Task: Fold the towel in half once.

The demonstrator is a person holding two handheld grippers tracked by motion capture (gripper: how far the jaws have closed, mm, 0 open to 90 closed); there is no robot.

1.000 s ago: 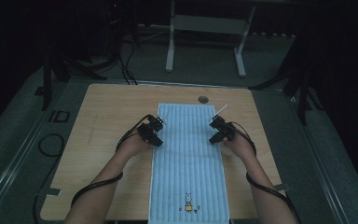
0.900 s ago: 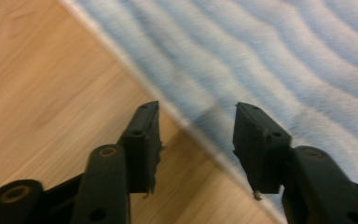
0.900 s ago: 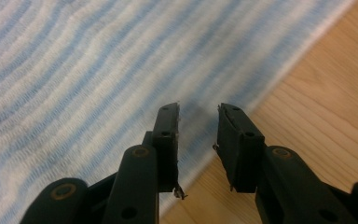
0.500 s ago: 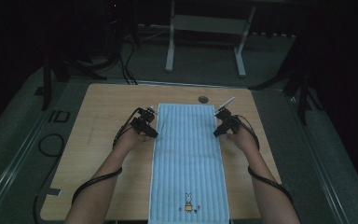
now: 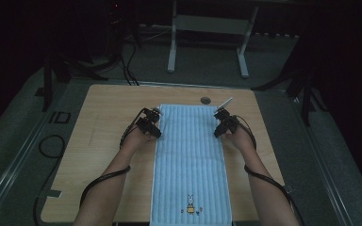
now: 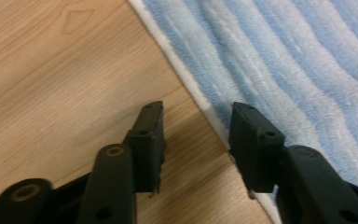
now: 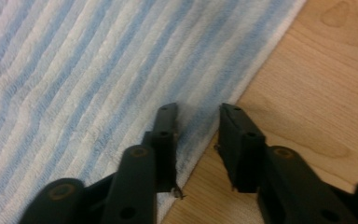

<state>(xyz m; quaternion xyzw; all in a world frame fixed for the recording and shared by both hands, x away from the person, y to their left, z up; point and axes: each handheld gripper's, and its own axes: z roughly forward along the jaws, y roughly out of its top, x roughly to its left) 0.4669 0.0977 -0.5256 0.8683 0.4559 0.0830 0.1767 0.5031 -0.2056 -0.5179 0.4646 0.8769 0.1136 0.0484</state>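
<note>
A long light-blue and white striped terry towel [image 5: 191,160] lies flat and unfolded along the middle of the wooden counter [image 5: 103,113], running twelve to six o'clock, a small embroidered rabbit at its six o'clock end.

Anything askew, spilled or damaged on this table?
Nothing stands out. The towel lies flat and straight on the table, its near end reaching the table's front edge. The left tool and right tool sit at its two long edges, jaws apart with an edge between them, having just been closing. No spills or damage visible.
</note>
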